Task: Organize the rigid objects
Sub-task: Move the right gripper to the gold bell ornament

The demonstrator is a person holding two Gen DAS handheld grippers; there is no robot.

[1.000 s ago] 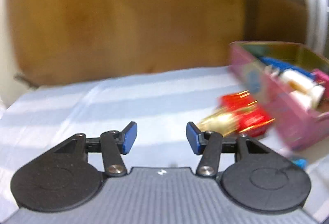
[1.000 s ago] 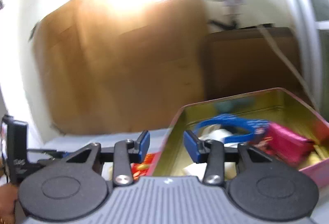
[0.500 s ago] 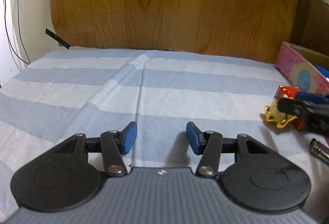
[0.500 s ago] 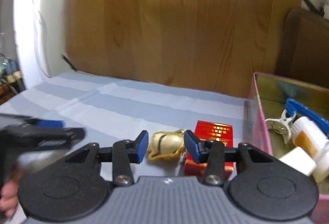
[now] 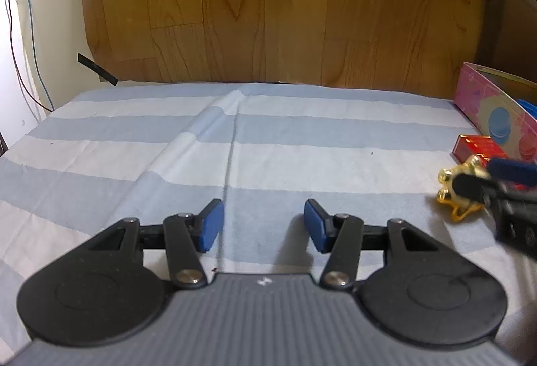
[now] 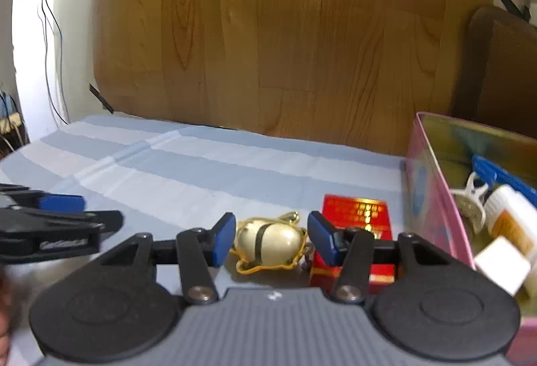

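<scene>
A gold and cream ornament lies on the striped cloth, between the open fingers of my right gripper; it also shows in the left wrist view. A red box lies just right of it, next to a pink tin holding a blue band, a white bottle and other items. My left gripper is open and empty over bare cloth, left of the ornament.
The blue and white striped cloth covers the surface. A wooden panel stands behind. Cables hang at the far left. A dark brown chair back stands behind the tin.
The right gripper swung from over the tin to the left and down, so the ornament now sits between its fingers. The left gripper turned left, away from the tin.
</scene>
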